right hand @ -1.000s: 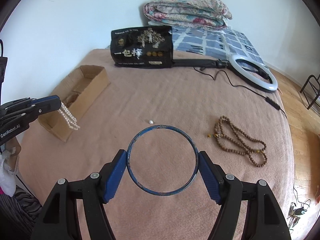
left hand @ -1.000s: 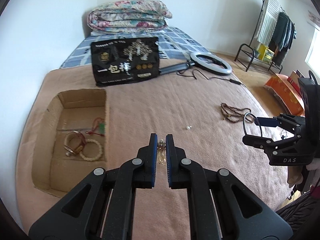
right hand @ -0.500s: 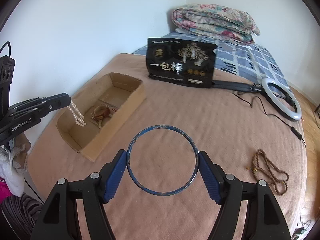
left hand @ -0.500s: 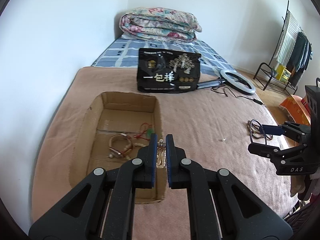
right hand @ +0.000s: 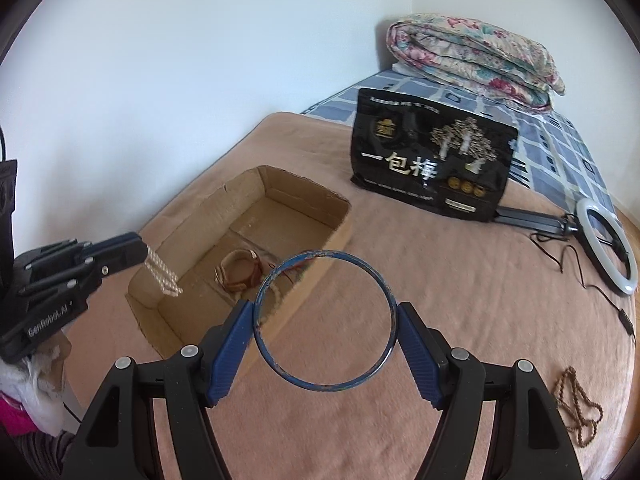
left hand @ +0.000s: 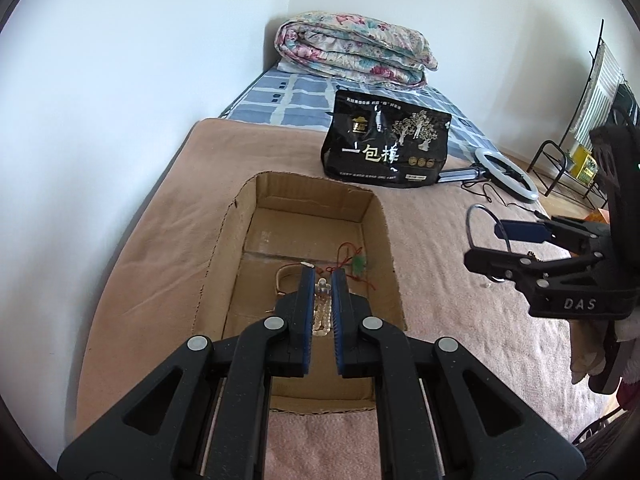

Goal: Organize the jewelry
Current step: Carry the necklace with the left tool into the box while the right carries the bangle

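My left gripper is shut on a pearl bracelet and holds it over the near part of the open cardboard box. From the right wrist view the pearls hang from the left gripper above the box. My right gripper is shut on a blue bangle, held above the blanket just right of the box; it also shows in the left wrist view. Bracelets and a red-corded green charm lie in the box.
A brown bead necklace lies on the blanket at the right. A black printed bag stands behind the box, with a ring light and its cable beside it. A folded quilt lies by the wall. A clothes rack stands far right.
Both grippers moved left toward the box. The left one, earlier over the bare blanket, now holds the pearls above the box; the right one carried the bangle to the box's right side.
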Available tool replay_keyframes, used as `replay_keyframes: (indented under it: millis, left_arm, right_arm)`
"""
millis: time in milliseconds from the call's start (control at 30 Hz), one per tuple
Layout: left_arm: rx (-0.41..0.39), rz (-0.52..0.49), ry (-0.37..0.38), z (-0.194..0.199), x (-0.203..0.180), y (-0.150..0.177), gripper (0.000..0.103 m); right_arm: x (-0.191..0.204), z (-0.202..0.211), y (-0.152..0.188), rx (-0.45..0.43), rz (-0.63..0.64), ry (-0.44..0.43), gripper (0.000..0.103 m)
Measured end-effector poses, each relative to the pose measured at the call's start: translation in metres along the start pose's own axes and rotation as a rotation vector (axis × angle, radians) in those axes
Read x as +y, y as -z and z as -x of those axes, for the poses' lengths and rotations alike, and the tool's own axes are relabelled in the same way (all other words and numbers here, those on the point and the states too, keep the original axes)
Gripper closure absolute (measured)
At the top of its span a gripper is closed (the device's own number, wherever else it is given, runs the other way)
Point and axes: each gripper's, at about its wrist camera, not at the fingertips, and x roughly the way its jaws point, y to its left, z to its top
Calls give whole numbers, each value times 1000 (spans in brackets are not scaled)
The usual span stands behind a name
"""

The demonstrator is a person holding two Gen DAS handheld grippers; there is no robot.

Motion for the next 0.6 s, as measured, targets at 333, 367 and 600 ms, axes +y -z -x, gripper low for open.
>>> replay_keyframes:
  millis: [333,367,600]
  left_arm:
    - [14,-5,-15,-14,10,7,97]
    - [16,-6,-16,-15,11,7,97]
    - [36,-6,-17,-23,15,14,97]
  right_arm:
    - [25,-43,-27,15,20,-15,29]
    - [27,-48,-29,17,22,-17,29]
    - [36,-69,-42,21,35,-14,29]
